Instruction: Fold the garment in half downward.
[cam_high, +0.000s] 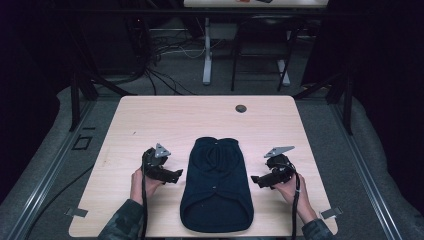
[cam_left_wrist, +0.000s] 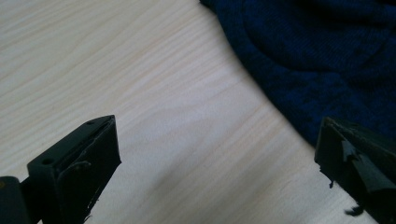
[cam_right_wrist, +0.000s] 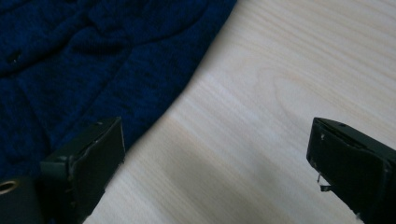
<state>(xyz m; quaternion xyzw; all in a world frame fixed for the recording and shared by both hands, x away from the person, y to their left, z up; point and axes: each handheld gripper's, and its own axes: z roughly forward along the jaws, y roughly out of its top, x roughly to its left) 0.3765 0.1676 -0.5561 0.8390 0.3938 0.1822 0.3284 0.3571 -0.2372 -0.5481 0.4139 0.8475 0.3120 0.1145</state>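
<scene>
One dark navy knitted garment (cam_high: 216, 186) is laid flat on the pale wood bench (cam_high: 150, 120), at the middle of its near half, with its wider end toward the person's edge and its narrower end pointing away. Two grippers are held over the bench, one on each side of the garment. The left gripper (cam_high: 175, 175) is held in the left hand (cam_high: 141, 182) just beside the garment's left edge; in the left gripper view its jaws are spread wide, with bare wood between them and the knit (cam_left_wrist: 322, 51) lying ahead near one jaw. The right gripper (cam_high: 256, 180) is held in the right hand (cam_high: 295, 192) just beside the garment's right edge; in the right gripper view its jaws are likewise set wide apart over bare wood, nothing held, with the knit (cam_right_wrist: 93, 56) reaching past one jaw. No brand or writing can be read on anything. One small dark round disc (cam_high: 241, 108) is seen near the bench's far edge. The bench is surrounded by grey floor (cam_high: 50, 150), black frame struts and loose cables, and a second table's white legs (cam_high: 207, 50) are seen beyond in a dim room.
</scene>
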